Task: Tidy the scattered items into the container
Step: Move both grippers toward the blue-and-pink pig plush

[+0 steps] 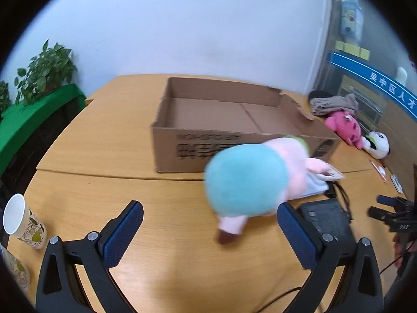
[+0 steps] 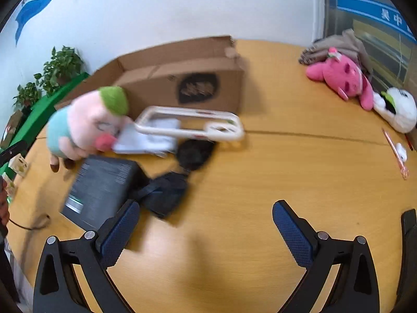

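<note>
An open, empty cardboard box (image 1: 234,114) stands on the wooden table; it also shows in the right wrist view (image 2: 182,78). A teal and pink plush toy (image 1: 250,177) lies in front of it, just ahead of my open, empty left gripper (image 1: 208,224). The same plush (image 2: 83,127) lies beside a white frame (image 2: 192,125), papers (image 2: 148,140), a black box (image 2: 101,187) and a dark pouch (image 2: 166,190). My right gripper (image 2: 206,221) is open and empty over bare table. A pink plush (image 2: 344,78) and a white plush (image 2: 398,109) lie far right.
Two paper cups (image 1: 23,224) stand at the table's left edge. A grey cloth (image 2: 336,44) lies behind the pink plush. Pens (image 2: 393,151) lie at the right. Potted plants (image 1: 47,70) stand on a green-covered shelf to the left. The other gripper (image 1: 393,214) shows at the right edge.
</note>
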Demonstrator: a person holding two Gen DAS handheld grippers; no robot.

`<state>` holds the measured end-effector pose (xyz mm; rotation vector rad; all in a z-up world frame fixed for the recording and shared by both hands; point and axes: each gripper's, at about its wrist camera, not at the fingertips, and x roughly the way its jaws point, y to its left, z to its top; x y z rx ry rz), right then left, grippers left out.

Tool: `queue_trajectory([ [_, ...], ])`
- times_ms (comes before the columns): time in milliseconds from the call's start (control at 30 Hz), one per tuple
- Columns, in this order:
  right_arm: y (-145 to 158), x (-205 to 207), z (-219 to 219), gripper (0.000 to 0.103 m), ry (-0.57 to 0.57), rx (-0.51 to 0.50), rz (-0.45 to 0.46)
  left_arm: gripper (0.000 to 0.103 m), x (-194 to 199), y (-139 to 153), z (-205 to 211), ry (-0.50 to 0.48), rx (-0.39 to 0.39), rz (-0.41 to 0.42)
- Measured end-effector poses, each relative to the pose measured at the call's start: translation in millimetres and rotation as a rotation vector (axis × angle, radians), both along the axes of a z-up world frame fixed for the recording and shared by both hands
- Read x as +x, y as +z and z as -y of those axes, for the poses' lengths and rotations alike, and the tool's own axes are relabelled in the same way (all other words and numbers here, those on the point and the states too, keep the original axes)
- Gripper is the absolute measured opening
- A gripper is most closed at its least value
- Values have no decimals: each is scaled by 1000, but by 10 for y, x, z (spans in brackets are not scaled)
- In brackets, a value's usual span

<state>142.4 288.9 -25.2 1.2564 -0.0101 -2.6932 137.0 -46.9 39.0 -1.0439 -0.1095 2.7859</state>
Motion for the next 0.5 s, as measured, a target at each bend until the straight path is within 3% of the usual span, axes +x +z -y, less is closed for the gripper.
queue_trajectory([
  [133,83,43,323,102,47,62,-63,102,-33,-42,-262,-10,-22,-5],
  [167,95,47,377,93,62,58,-73,91,-36,-53,-293,-14,-11,-13],
  [200,102,48,418,66,80,41,-74,76,-40,-83,-298,-20,7,-17],
  [233,103,45,446,45,97,19,-66,33,-54,-122,-320,-35,31,-4],
  [267,103,34,464,17,106,-3,-51,7,-74,-168,-335,-48,60,19],
  [333,127,37,484,18,99,-28,-46,8,-89,-202,-365,-55,113,36],
  [367,153,55,492,30,88,-24,-59,14,-89,-203,-365,-52,113,32],
  [400,184,77,514,64,78,-4,-74,19,-92,-199,-376,-43,103,31],
  [433,213,104,546,83,69,26,-93,44,-98,-193,-392,-27,88,33],
  [467,244,140,577,103,62,55,-123,78,-107,-191,-398,-13,78,34],
  [500,276,181,608,103,61,81,-158,86,-108,-186,-395,1,72,28],
])
